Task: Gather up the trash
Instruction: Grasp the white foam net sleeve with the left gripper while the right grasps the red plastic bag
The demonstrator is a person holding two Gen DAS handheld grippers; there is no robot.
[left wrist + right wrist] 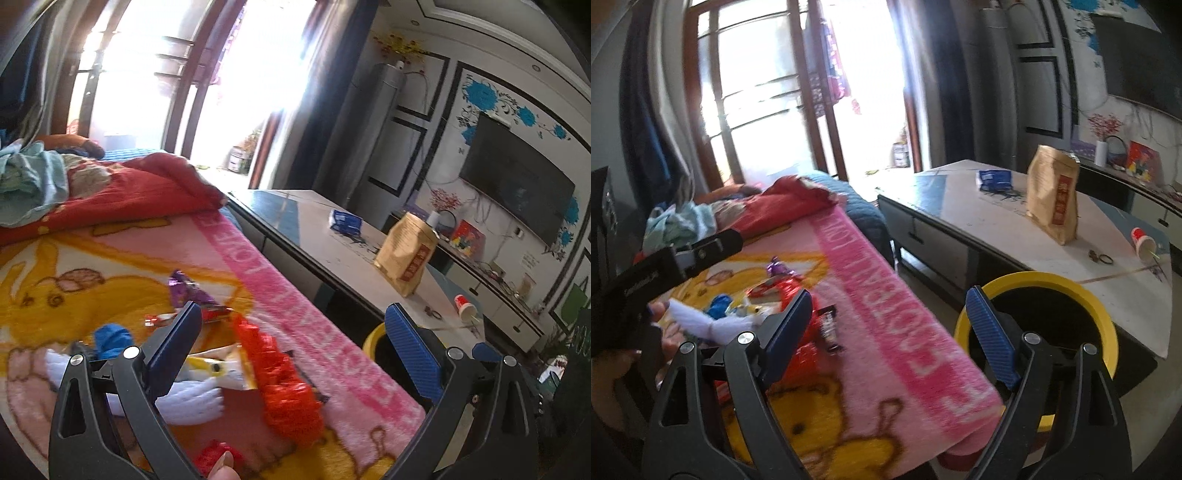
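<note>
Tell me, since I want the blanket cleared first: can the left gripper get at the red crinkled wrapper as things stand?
Probably yes. The left gripper is open, and the red crinkled wrapper lies uncovered on the blanket right between its fingers, with nothing in the way.

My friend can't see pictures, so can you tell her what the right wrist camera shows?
The open right gripper holds nothing, above a pink and yellow blanket strewn with wrappers: a red wrapper, a purple one and white tissue. A yellow-rimmed bin stands beside it. Behind is a table with a brown paper bag.
</note>
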